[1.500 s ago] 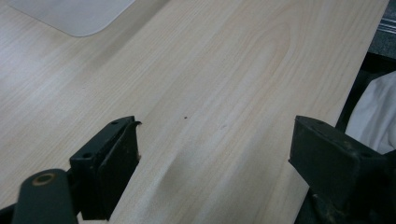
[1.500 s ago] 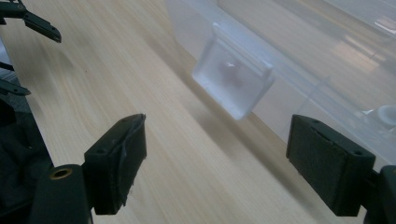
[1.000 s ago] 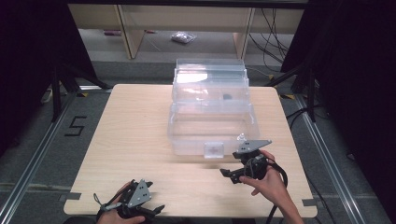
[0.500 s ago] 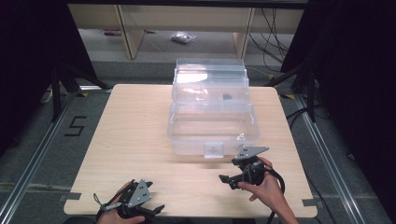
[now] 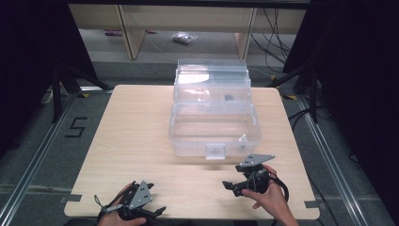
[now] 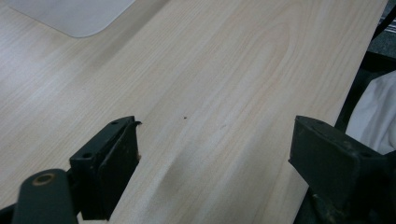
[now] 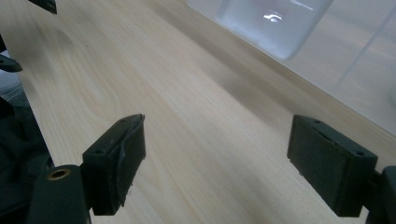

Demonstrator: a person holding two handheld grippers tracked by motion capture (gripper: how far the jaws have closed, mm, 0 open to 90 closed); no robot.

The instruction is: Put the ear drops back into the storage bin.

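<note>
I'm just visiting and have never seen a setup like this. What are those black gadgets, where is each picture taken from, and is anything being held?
No robot here: a person holds a two-jawed gripping tool in each hand. The high view looks down on a wooden table with the left gripper and right gripper near its front edge. Behind them stands a clear plastic box, open, with a latch on its front. The other two pictures come from small cameras riding on each tool, looking along its own black jaws. Both pairs of jaws stand wide apart over bare wood, so nothing is held.

Bin (image 5: pixel 214 127) on table (image 5: pixel 136 136), far side
</note>
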